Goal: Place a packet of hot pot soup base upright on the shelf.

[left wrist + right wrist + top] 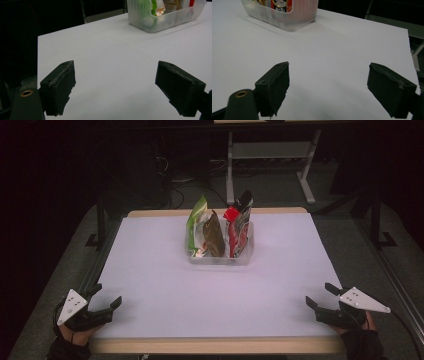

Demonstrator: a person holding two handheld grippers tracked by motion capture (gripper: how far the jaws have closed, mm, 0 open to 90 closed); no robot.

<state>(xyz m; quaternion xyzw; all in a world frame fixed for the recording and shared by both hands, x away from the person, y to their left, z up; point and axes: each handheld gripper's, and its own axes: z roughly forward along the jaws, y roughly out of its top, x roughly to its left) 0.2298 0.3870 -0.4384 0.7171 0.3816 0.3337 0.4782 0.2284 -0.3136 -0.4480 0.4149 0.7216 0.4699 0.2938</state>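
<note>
Both grippers sat nearest the camera at the table's near edge, the left gripper [102, 301] by the left corner and the right gripper [321, 296] by the right corner. Each had its jaws spread wide with nothing between them, as the left gripper view and the right gripper view confirmed: only bare white table [165, 285] lay past the black pads.

Well apart from both, toward the far middle of the table, stood a clear plastic tub [220, 257]. Three snack packets stood upright inside it: a green packet [196, 222] at the left, a brown packet [213, 236] in the middle, and a red packet [238, 226] at the right.

Judging from this, the packing looked complete, since no packet lay loose on the table. Alternatively, if the packets were to come out, nothing had been started.
</note>
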